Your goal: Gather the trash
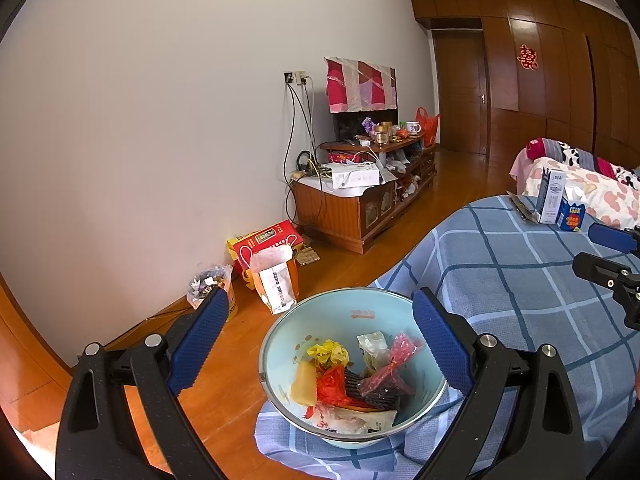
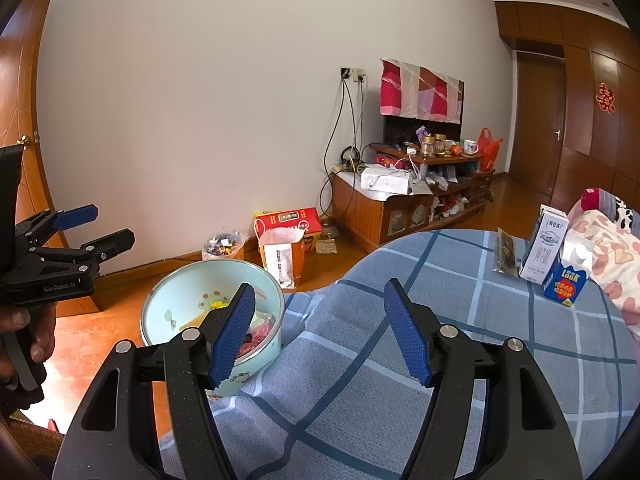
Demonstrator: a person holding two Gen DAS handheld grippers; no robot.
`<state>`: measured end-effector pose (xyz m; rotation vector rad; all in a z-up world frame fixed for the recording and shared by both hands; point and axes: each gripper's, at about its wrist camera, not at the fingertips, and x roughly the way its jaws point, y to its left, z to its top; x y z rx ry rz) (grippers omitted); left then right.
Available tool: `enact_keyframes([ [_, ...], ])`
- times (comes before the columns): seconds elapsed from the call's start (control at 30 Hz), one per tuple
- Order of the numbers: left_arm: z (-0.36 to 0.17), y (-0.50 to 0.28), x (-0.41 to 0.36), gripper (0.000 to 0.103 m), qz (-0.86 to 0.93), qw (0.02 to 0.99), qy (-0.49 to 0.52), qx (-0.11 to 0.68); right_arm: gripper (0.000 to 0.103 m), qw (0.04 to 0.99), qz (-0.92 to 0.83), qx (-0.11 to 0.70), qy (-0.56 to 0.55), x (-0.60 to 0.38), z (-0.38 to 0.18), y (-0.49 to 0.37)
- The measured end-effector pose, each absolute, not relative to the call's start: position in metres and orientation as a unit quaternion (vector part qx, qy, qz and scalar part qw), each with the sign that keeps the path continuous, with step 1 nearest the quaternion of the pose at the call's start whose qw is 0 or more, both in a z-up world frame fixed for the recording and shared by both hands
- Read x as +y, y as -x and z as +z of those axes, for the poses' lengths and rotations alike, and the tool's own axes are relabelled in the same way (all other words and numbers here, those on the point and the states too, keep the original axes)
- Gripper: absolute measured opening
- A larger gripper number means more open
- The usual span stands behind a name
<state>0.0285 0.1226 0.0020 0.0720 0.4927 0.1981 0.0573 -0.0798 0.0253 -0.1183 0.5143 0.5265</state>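
Blue-padded left hand-held gripper [image 1: 316, 340] gapes above trash-filled basin [image 1: 280, 332]; right hand-held gripper [image 2: 320, 332] spread beside it

Near me at the bed's left edge sits my pale blue basin [image 1: 280, 344], upright, holding crumpled wrappers [image 1: 352, 384]. Far right lie two cartons [image 2: 554, 256] and a dark packet [image 2: 505, 254].

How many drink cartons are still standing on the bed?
2: a tall white milk carton at the far end of the plaid bedspread, and a short blue carton right beside it. None visibly hidden.
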Motion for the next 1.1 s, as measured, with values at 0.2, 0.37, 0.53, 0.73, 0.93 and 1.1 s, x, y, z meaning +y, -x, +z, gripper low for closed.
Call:
enact_keyframes([
  [0.2, 0.001, -0.029, 0.121, 0.091, 0.094, 0.965, -0.038, 0.242, 0.067, 0.932, 0.255, 0.25, 0.057, -0.081, 0.025, -0.057],
  [0.37, 0.002, -0.029, 0.116, 0.091, 0.095, 0.966, -0.045, 0.237, 0.067, 0.933, 0.254, 0.249, 0.058, -0.082, 0.025, -0.057],
  [0.53, 0.0, -0.029, 0.114, 0.091, 0.091, 0.966, -0.05, 0.238, 0.067, 0.934, 0.252, 0.247, 0.057, -0.084, 0.027, -0.057],
  [0.73, -0.003, -0.031, 0.117, 0.091, 0.093, 0.964, -0.048, 0.245, 0.067, 0.934, 0.252, 0.248, 0.056, -0.085, 0.026, -0.057],
  [0.93, -0.006, -0.032, 0.113, 0.091, 0.096, 0.963, -0.056, 0.245, 0.067, 0.935, 0.246, 0.249, 0.053, -0.091, 0.026, -0.058],
  [1.1, -0.006, -0.032, 0.112, 0.091, 0.09, 0.963, -0.054, 0.247, 0.072, 0.943, 0.21, 0.253, 0.051, -0.122, 0.022, -0.067],
])
